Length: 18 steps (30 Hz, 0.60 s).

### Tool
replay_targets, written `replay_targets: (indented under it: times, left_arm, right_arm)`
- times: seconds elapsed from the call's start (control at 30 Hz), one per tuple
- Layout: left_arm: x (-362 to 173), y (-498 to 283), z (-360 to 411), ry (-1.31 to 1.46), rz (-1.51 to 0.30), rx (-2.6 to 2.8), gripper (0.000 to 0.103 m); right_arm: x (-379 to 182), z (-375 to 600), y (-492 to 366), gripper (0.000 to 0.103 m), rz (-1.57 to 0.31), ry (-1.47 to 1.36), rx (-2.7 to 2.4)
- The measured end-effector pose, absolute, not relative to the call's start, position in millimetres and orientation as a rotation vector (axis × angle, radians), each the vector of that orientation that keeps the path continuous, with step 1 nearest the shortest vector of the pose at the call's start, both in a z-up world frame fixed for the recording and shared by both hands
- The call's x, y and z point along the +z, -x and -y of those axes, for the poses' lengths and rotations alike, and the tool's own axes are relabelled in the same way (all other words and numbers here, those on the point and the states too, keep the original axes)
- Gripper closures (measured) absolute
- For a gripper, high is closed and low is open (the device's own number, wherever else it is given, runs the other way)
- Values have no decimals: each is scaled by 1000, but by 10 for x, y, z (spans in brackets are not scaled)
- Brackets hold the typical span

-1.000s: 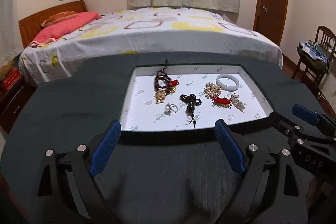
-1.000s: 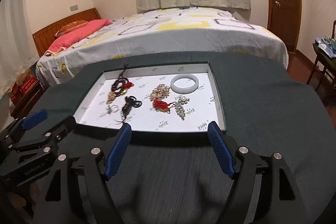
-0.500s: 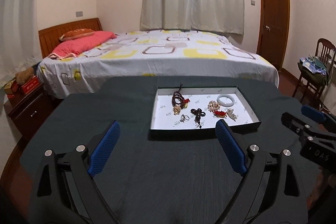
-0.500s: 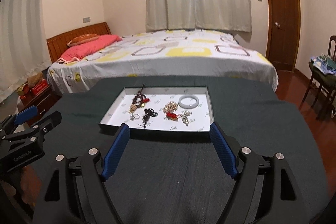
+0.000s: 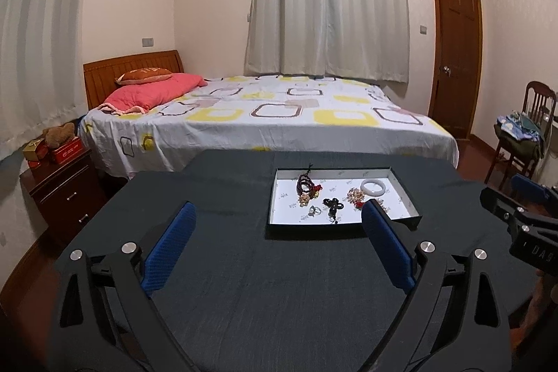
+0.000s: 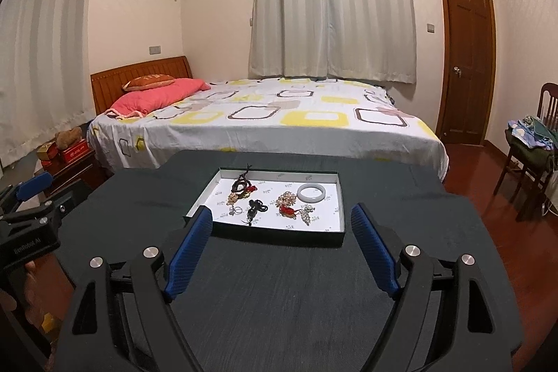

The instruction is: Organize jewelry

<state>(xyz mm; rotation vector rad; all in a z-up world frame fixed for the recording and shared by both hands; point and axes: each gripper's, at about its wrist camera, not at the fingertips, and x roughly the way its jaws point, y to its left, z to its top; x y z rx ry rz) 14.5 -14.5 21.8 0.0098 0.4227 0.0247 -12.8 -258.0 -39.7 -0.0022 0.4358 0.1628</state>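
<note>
White paper lines the tray [image 6: 340, 208], and the jewelry lies loose on it: a pale bangle [image 6: 311, 192], dark beads [image 6: 241, 185], rings [image 6: 236, 211] and a red knot [image 6: 286, 209]. The tray sits on the dark bench [image 6: 279, 285], so everything is easy to reach. The left gripper [image 5: 275, 244] has its jaws wide and empty. The right gripper [image 6: 280, 248] is opening its jaws, holding nothing, probably getting ready to pick.

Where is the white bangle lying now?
The white bangle lies in the far right part of the shallow tray, beside the pale bead cluster, on the dark table in front of the bed.
</note>
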Motion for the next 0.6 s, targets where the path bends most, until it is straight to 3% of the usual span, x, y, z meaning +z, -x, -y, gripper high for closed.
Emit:
replay_targets:
  times: [0.6]
  left_arm:
    - [249,-21,187,4,-416,4,9]
  right_arm:
    - [-365,2629,249,24,-413,5,135]
